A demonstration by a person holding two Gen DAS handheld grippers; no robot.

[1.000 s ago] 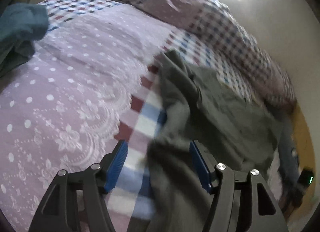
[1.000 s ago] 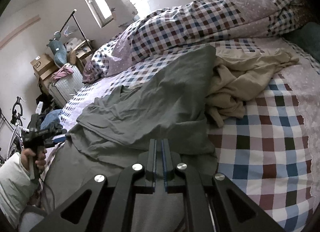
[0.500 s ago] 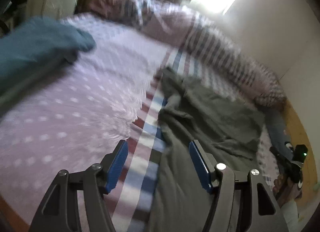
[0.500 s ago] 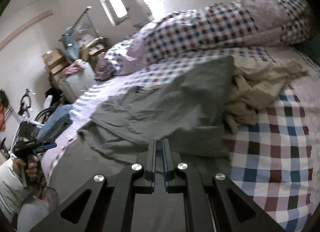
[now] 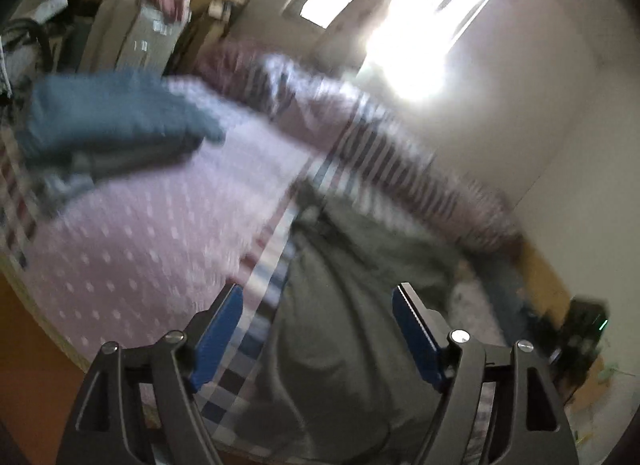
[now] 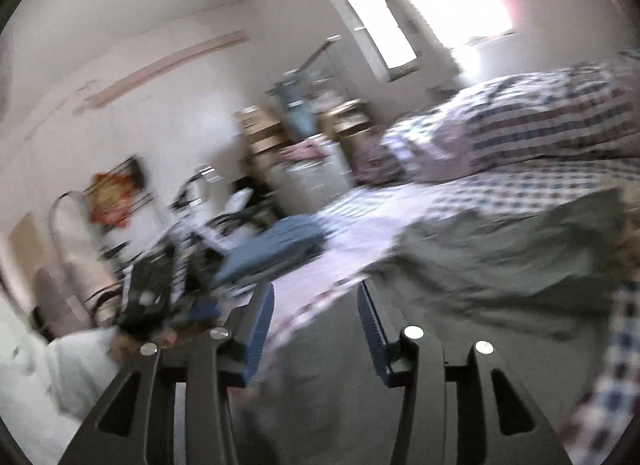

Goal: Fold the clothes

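A grey-green garment (image 5: 360, 305) lies spread on the checked bed; it also shows in the right wrist view (image 6: 500, 265). My left gripper (image 5: 318, 329) is open and empty, raised above the garment's near edge. My right gripper (image 6: 316, 325) is open and empty above the garment's other end. A blue garment (image 5: 112, 113) lies at the bed's far left, and shows in the right wrist view (image 6: 276, 245). Both views are blurred by motion.
A checked quilt (image 5: 380, 157) is bunched along the wall side of the bed. A pink dotted lace cover (image 5: 140, 233) lies on the bed's left. Boxes, a drawer unit (image 6: 308, 173) and a bicycle (image 6: 180, 233) crowd the floor beyond the bed.
My right gripper was shut on the grey-green garment and has opened, letting it go. Both grippers have lifted and swung away from the bed, showing more of the room.
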